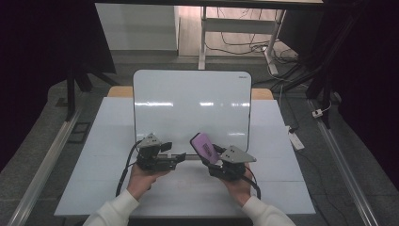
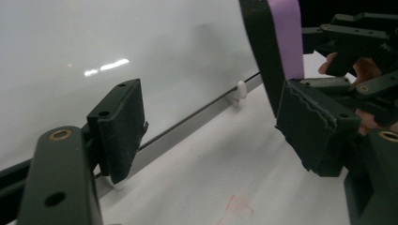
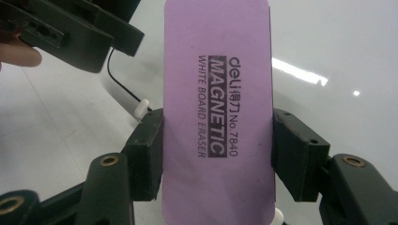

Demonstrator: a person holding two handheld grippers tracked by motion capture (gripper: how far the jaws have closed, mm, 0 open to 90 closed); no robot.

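Observation:
A purple magnetic whiteboard eraser (image 1: 203, 145) stands tilted up above the near edge of the whiteboard (image 1: 188, 103). My right gripper (image 1: 212, 159) is shut on it. In the right gripper view the eraser (image 3: 218, 93) shows its printed purple back, clamped on both long sides by my right gripper (image 3: 218, 157). My left gripper (image 1: 179, 157) sits just left of the eraser, pointing towards it. In the left gripper view, my left gripper (image 2: 213, 124) stands wide open with nothing between its fingers. The eraser (image 2: 277, 42) rises edge-on beyond its right finger, black felt side facing left.
The whiteboard lies flat on a white table (image 1: 282, 165), with a small white clip (image 2: 240, 90) on its near frame. A faint red smear (image 2: 239, 206) marks the table. Beyond the table are desk legs and floor cables (image 1: 244, 44), and metal rails run along both sides.

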